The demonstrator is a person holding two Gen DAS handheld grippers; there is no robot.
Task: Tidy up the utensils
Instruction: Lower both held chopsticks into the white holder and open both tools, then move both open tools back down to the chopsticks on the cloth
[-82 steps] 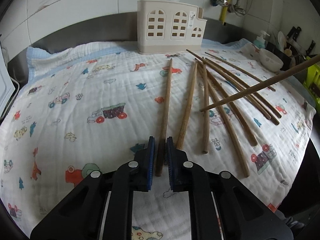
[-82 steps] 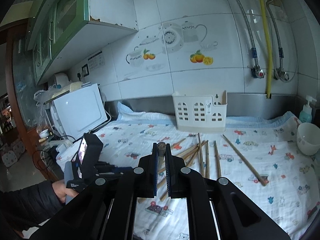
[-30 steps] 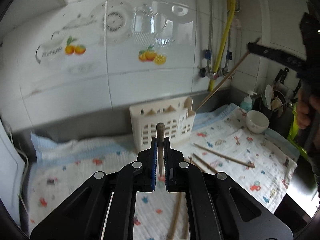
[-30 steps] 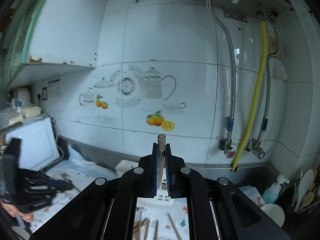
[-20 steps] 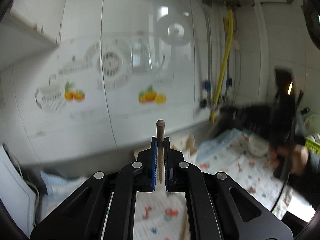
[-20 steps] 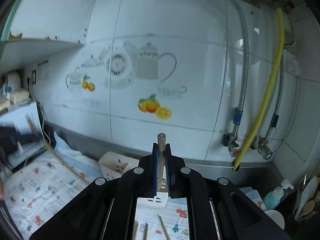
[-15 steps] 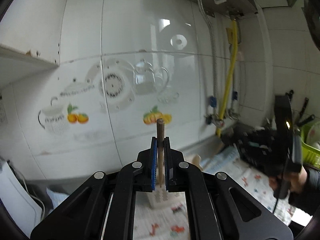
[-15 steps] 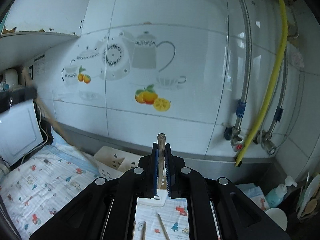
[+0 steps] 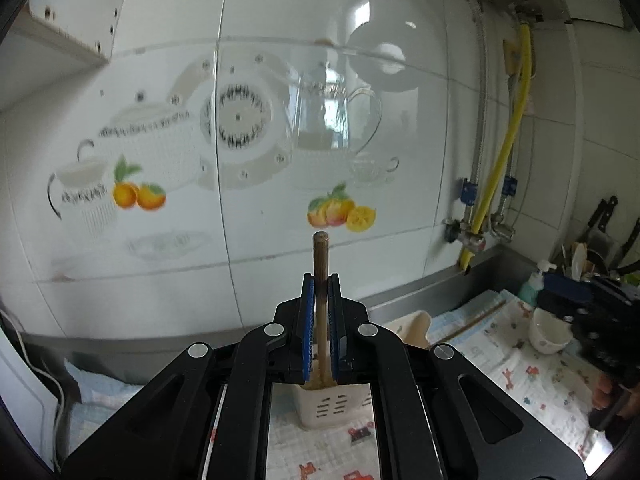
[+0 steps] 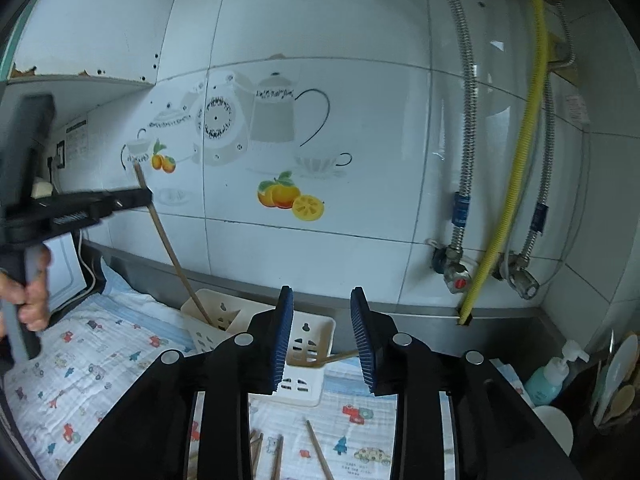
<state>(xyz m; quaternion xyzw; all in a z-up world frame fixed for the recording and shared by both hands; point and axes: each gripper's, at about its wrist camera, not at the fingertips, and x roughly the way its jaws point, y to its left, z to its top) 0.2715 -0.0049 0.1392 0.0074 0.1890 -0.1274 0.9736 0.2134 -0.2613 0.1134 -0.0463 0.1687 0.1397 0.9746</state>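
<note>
The left gripper [image 9: 320,288] is clenched on 1 wooden chopstick [image 9: 321,264], which stands upright between its blue pads with the rounded top end poking above the fingertips. Seen from the right wrist, that same chopstick [image 10: 168,240] slants down from the left gripper [image 10: 136,198] so that its lower end is inside the left compartment of the cream utensil holder [image 10: 308,344]; whether it touches the bottom cannot be told. A hand [image 10: 30,296] grips the left tool's handle at the left edge of that view.

The right gripper [image 10: 322,334] is opening, its 2 blue pads standing apart with nothing between them. Just beyond its fingertips, 1 chopstick [image 10: 338,358] leans out of the holder over its front rim, tilted toward the right. In the left wrist view this chopstick [image 9: 470,318] shows as a blurred slanted line beside the holder [image 9: 336,404], with the dark right gripper [image 9: 592,320] at the far right, blurred.

The holder stands at the back of the bench on a white cloth [image 10: 92,360] printed with small cars and animals. At least 4 more chopsticks [image 10: 318,452] lie loose on the cloth in front of the holder. A white bowl [image 9: 548,330] sits on the right part of the bench, and a teal soap bottle [image 10: 550,380] stands near the wall corner. A yellow hose [image 10: 516,148] runs down the tiled wall.
</note>
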